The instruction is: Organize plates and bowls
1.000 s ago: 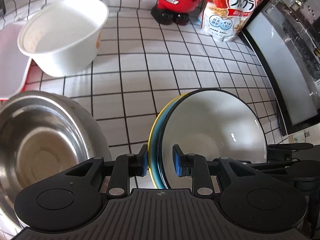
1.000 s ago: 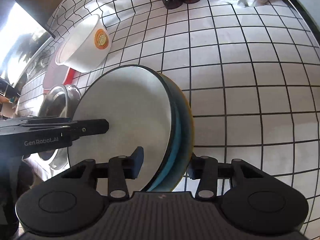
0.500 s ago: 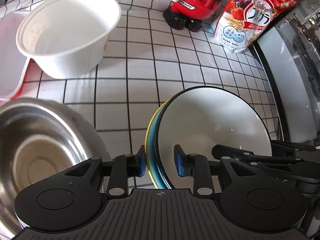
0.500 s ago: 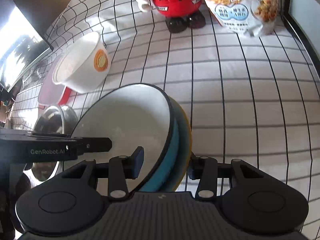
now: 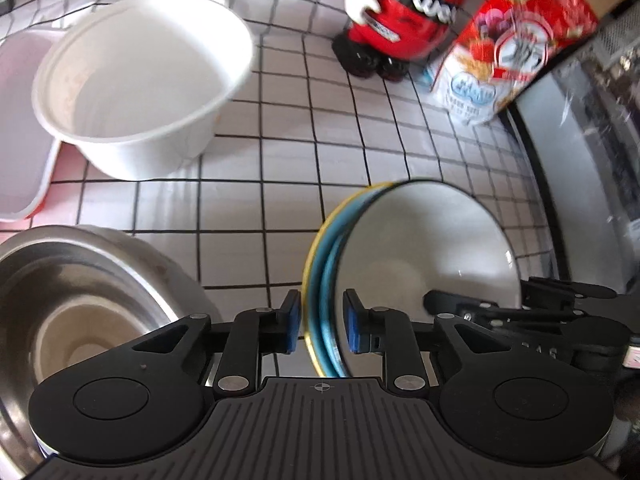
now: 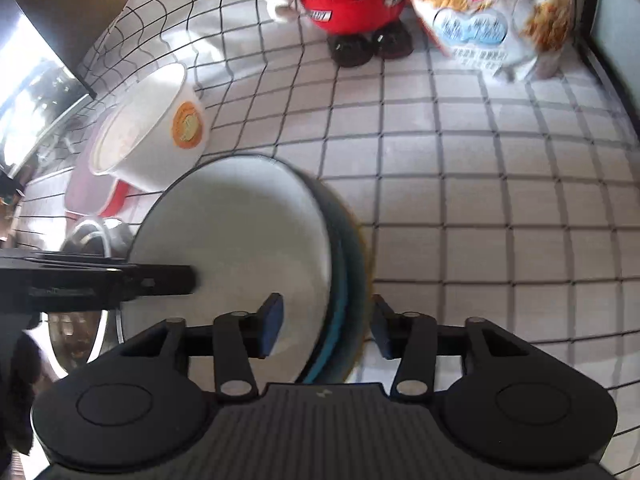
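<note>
A stack of plates (image 5: 424, 248), white on top with blue and yellow rims under it, hangs above the checked cloth. My left gripper (image 5: 319, 326) is shut on its near rim. My right gripper (image 6: 326, 326) straddles the opposite rim (image 6: 340, 280) with a gap at each pad. A steel bowl (image 5: 60, 320) lies at the lower left. A white paper bowl (image 5: 136, 80) stands behind it and shows in the right wrist view (image 6: 152, 132) too.
A pink tray (image 5: 20, 128) lies at the far left. A red figure (image 5: 400, 20) and a cereal bag (image 5: 516, 48) stand at the back. A grey appliance (image 5: 580, 180) runs along the right.
Both grippers and the plate stack have lifted and moved toward the back of the table. The figure and cereal bag look closer, the steel bowl lower in view.
</note>
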`<action>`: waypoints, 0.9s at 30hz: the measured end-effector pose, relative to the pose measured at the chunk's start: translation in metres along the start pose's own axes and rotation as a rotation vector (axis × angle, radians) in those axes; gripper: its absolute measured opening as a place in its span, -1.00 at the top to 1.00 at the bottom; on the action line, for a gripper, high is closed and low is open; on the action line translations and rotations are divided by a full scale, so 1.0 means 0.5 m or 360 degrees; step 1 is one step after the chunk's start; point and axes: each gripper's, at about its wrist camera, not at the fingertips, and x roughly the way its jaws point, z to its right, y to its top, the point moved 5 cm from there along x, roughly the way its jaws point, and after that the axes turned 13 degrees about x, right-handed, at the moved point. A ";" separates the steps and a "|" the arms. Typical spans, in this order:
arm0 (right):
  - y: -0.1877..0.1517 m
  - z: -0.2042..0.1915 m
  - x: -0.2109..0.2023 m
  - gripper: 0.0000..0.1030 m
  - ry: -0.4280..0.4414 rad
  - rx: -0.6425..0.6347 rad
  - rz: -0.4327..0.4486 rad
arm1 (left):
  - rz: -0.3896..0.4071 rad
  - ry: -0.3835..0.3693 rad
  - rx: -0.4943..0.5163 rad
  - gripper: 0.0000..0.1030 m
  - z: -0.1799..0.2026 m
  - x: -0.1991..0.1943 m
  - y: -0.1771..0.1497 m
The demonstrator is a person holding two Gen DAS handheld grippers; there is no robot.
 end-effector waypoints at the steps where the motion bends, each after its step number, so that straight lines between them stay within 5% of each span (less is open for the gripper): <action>1: 0.008 0.003 -0.006 -0.15 -0.0014 -0.0005 0.0021 | 0.0015 -0.0026 -0.0019 0.45 -0.009 -0.014 -0.002; 6: 0.058 -0.009 -0.044 -0.23 -0.0070 -0.0098 0.0134 | 0.0138 -0.0157 -0.0151 0.38 -0.075 -0.097 0.009; 10: 0.109 -0.060 -0.067 -0.35 -0.0119 -0.0169 0.0234 | 0.0372 -0.0018 -0.0282 0.38 -0.149 -0.164 0.042; 13: 0.148 -0.124 -0.075 -0.56 -0.0124 -0.0242 0.0310 | 0.0572 0.0193 -0.0415 0.38 -0.222 -0.195 0.064; 18: 0.193 -0.239 -0.028 -0.57 0.0001 -0.0320 0.0264 | 0.0522 0.0403 -0.0529 0.38 -0.309 -0.148 0.088; 22: 0.220 -0.305 0.059 -0.54 0.0020 -0.0208 0.0185 | 0.0508 0.0416 -0.0536 0.38 -0.332 -0.113 0.106; 27: 0.216 -0.364 0.136 -0.27 0.0075 -0.0169 0.0082 | 0.0446 0.0454 -0.0521 0.38 -0.350 -0.086 0.121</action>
